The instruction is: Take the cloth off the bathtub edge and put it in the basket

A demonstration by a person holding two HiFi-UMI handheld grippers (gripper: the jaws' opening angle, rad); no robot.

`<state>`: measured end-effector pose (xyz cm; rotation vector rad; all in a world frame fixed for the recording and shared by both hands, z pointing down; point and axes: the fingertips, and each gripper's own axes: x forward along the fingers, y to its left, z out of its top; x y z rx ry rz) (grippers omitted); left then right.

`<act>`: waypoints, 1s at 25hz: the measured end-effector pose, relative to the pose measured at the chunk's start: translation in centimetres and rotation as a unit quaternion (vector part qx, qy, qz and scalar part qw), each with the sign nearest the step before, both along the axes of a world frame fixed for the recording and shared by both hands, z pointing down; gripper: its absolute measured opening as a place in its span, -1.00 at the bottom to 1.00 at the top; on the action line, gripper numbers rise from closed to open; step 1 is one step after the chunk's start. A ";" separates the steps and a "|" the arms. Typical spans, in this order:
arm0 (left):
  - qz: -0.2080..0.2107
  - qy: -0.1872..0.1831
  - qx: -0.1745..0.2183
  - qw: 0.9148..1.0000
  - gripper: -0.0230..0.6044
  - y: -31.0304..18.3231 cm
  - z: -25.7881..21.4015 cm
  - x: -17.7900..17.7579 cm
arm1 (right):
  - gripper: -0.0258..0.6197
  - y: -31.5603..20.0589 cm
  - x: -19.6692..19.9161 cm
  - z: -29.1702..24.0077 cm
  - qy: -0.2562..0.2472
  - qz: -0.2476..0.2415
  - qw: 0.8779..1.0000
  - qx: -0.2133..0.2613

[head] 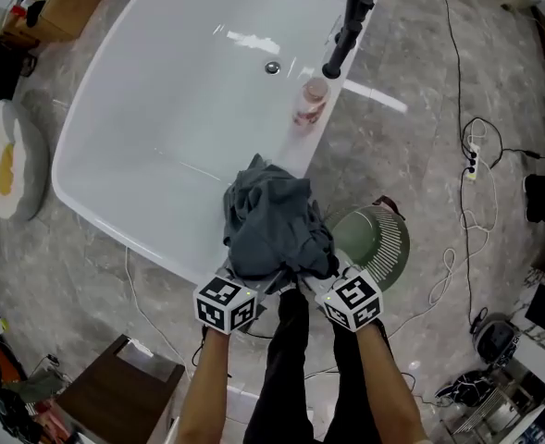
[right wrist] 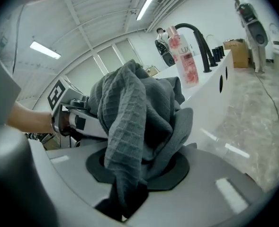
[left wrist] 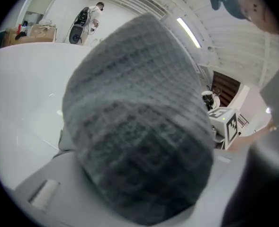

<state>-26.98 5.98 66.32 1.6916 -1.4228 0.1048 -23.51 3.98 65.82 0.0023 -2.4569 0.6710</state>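
- The grey cloth hangs bunched in the air over the near corner of the white bathtub, held from below by both grippers.
- The left gripper is closed on the cloth's lower left part; in the left gripper view the waffle-weave fabric bulges over the jaws and fills most of the frame.
- The right gripper pinches the cloth's lower right part. In the right gripper view a fold of cloth runs down between the narrow jaws, and the rest piles up above them.
- The two grippers sit close together, their marker cubes side by side.
- The green basket stands on the floor just beside the tub, to the right of the cloth and partly behind the right gripper.
- A pink bottle stands on the bathtub edge beyond the cloth, near the black faucet.
- White cables trail across the stone floor to the right.
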 end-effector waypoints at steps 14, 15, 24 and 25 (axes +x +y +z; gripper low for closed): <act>0.079 0.023 0.027 0.996 -0.10 -6.1 -0.9 14.9 | -0.57 -5.5 15.2 -1.3 -0.005 0.093 0.995 0.026; 0.086 0.025 0.027 0.996 -0.10 -6.4 -0.9 16.1 | -0.58 -5.7 16.4 -1.3 -0.004 0.101 0.995 0.025; 0.148 0.053 0.017 0.987 -0.10 -8.0 0.2 26.4 | -0.58 -6.9 26.8 -0.4 0.013 0.172 0.985 0.016; 0.155 0.057 0.016 0.986 -0.10 -8.2 0.4 27.6 | -0.58 -7.0 28.0 -0.3 0.015 0.179 0.984 0.015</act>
